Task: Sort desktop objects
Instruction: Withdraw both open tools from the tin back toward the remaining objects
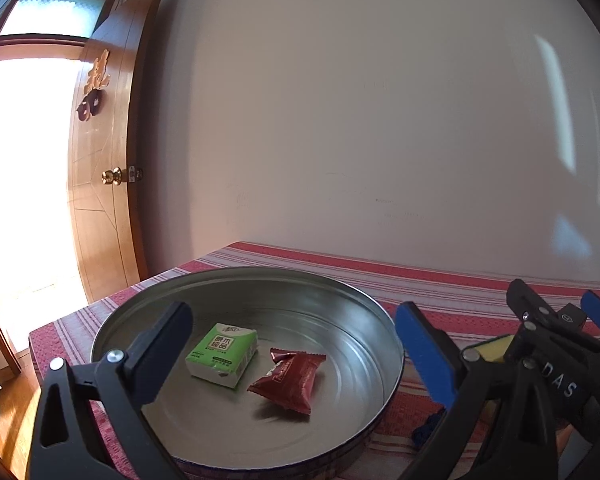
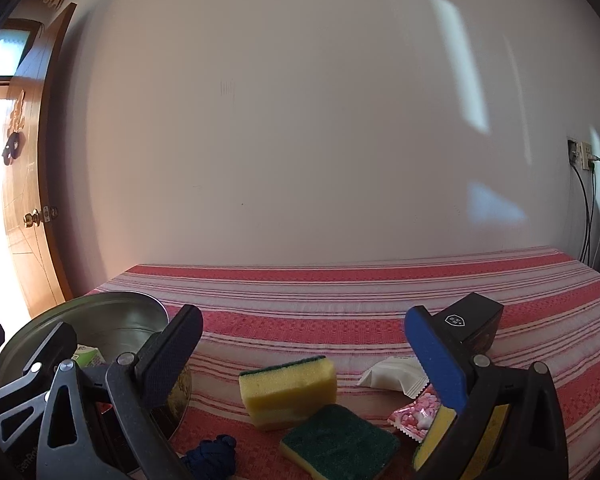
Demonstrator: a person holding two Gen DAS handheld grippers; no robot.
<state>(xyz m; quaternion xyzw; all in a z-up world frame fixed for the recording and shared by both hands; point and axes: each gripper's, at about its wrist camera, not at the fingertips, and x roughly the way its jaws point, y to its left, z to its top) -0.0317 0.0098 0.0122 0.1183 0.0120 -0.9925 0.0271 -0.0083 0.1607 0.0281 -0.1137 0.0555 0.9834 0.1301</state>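
Observation:
A round metal tin (image 1: 352, 312) sits on the striped cloth and holds a green tissue pack (image 1: 223, 354) and a red snack packet (image 1: 288, 382). My left gripper (image 1: 300, 356) is open and empty, hovering over the tin. My right gripper (image 2: 312, 364) is open and empty above two yellow-green sponges (image 2: 288, 390) (image 2: 338, 440). It also shows at the right in the left wrist view (image 1: 560, 320). A white packet (image 2: 394, 374), a pink candy packet (image 2: 414, 416) and a third sponge (image 2: 440, 436) lie by its right finger. The tin shows at left (image 2: 100, 316).
A black box (image 2: 474, 322) stands behind the right finger. A blue cord bundle (image 2: 214, 456) lies beside the tin. A wall runs along the table's far edge. An open wooden door (image 1: 104, 160) is at the left. Cables hang at the far right (image 2: 588, 216).

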